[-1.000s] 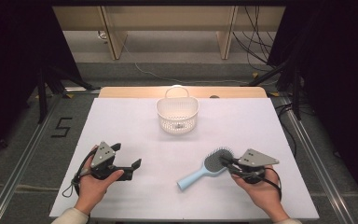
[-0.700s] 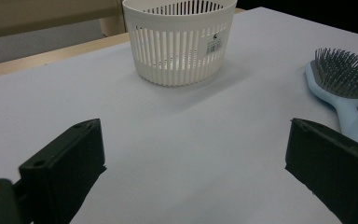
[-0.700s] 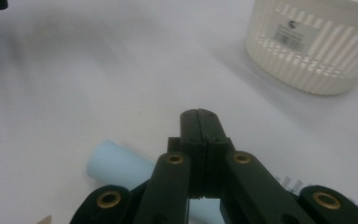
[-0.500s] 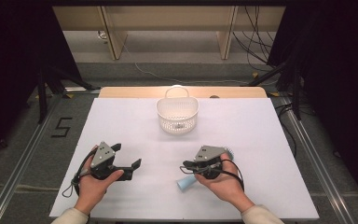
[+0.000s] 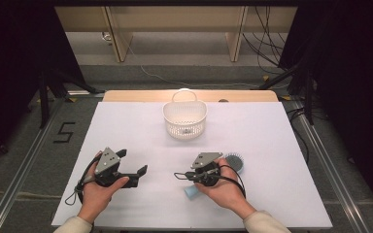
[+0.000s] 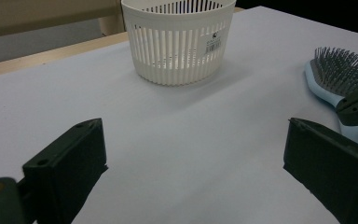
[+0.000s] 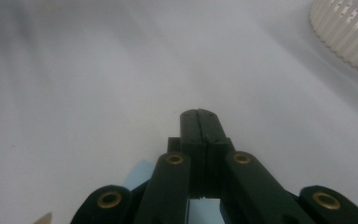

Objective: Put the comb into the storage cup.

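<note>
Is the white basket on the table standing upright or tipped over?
Upright. The white basket stands on its base on the table, open rim facing up and handle raised at the back; the left gripper view shows its slatted wall vertical.

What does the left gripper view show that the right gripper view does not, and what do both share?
The left gripper view alone shows the hairbrush's bristled head, the basket's barcode label, and the left gripper with jaws wide apart. The right gripper view alone shows the right gripper with jaws pressed together, nothing between them, and a pale blue corner beneath it. Both show the white slatted basket and the white table.
</note>
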### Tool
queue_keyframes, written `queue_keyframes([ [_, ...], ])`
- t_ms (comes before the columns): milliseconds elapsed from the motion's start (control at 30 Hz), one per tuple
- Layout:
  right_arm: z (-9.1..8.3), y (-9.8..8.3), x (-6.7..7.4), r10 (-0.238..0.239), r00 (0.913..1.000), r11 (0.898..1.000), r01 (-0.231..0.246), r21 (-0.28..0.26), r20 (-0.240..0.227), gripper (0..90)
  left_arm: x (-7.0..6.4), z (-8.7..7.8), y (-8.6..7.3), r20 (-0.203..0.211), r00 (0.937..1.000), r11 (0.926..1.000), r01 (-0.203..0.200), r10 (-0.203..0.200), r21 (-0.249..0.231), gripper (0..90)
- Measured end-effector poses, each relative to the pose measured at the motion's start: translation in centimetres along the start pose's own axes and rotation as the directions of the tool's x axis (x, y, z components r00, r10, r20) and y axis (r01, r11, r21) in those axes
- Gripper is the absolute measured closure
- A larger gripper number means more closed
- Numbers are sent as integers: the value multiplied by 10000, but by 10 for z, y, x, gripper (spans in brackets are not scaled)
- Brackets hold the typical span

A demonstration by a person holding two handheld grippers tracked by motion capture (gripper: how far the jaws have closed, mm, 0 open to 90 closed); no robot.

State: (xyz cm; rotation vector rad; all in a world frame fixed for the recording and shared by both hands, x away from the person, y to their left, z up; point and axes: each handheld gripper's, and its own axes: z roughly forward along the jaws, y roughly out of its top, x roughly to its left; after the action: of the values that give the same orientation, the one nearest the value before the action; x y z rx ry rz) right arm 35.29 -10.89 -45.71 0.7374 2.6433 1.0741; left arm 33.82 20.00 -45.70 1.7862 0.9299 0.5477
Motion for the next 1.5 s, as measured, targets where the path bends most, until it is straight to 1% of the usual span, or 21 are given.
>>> queue_keyframes([
  [33, 3, 0, 1, 63, 10000, 9998, -62, 163, -44, 900, 0, 0, 0, -14, 10000, 10000, -15, 15, 6, 54],
  [67, 3, 0, 1, 63, 10000, 9998, -62, 163, -44, 900, 0, 0, 0, -14, 10000, 10000, -15, 15, 6, 54],
  [100, 5, 0, 1, 5, 10000, 9995, -4, 314, -43, 900, 0, 0, 0, -11, 10000, 10000, -19, 19, 6, 54],
  [233, 8, 2, 1, 62, 10000, 9986, -58, 532, -75, 900, 0, 0, 0, -22, 10000, 10000, -19, 19, 15, 55],
  [333, 10, 3, 2, -22, 9999, 9981, 30, 610, -121, 900, 0, 0, 0, -19, 10000, 10000, -24, 24, 16, 55],
  [367, 12, 4, 4, -47, 9998, 9971, 60, 761, -170, 900, 0, 0, 0, -14, 10000, 10000, -16, 16, 36, 55],
  [467, 14, 4, 5, -44, 9998, 9958, 62, 908, -200, 900, 0, 1, 0, 14, 10000, 10000, -22, 22, 59, 55],
  [500, 16, 5, 6, -62, 9996, 9942, 92, 1071, -282, 900, -1, 1, 0, 16, 10000, 10000, -35, 35, 78, 56],
  [600, 17, 6, 7, -1, 9997, 9926, 31, 1211, -250, 900, -1, 1, 0, 42, 10000, 9999, -78, 78, 80, 57],
  [633, 17, 6, 7, -81, 9996, 9919, 114, 1266, -265, 900, -1, 1, 0, 32, 10000, 10000, -68, 68, 67, 58],
  [667, 18, 7, 8, -5, 9996, 9910, 45, 1338, -296, 900, -1, 1, 0, 28, 10000, 10000, -29, 29, 45, 59],
  [700, 19, 8, 8, 18, 9997, 9883, 19, 1528, -240, 900, 0, 0, 0, 21, 10000, 10000, -50, 50, 32, 62],
  [800, 22, 7, 10, 124, 9994, 9821, -59, 1882, -333, 900, 0, 1, 0, 16, 10000, 10000, -34, 34, 93, 62],
  [933, 22, 7, 10, 236, 9992, 9792, -165, 2024, -325, 900, -1, 2, -1, 68, 10000, 9999, -9, 8, 120, 62],
  [1000, 21, 8, 10, 231, 9991, 9745, -144, 2240, -363, 900, -1, 1, 0, 83, 10000, 9999, -24, 23, 97, 62],
  [1133, 20, 8, 11, 146, 9991, 9729, -52, 2311, -389, 900, -1, 1, 0, 64, 10000, 10000, -14, 14, 92, 63],
  [1167, 19, 8, 11, 132, 9990, 9691, -23, 2465, -424, 900, 0, 1, -1, 59, 10000, 9999, -6, 5, 102, 63],
  [1233, 19, 8, 12, 121, 9989, 9681, -2, 2506, -459, 900, 0, 1, -1, 49, 10000, 10000, 8, -8, 96, 64],
  [1267, 18, 7, 12, 154, 9986, 9634, -12, 2680, -512, 900, 0, 1, -1, 43, 10000, 10000, 2, -3, 90, 64],
  [1333, 18, 7, 12, 168, 9982, 9606, -1, 2779, -577, 900, 0, 0, -1, 17, 10000, 10000, 14, -14, 78, 64],
  [1500, 15, 4, 13, 119, 9973, 9427, 130, 3334, -724, 900, 1, 0, -1, 32, 10000, 10000, 21, -22, 76, 69],
])
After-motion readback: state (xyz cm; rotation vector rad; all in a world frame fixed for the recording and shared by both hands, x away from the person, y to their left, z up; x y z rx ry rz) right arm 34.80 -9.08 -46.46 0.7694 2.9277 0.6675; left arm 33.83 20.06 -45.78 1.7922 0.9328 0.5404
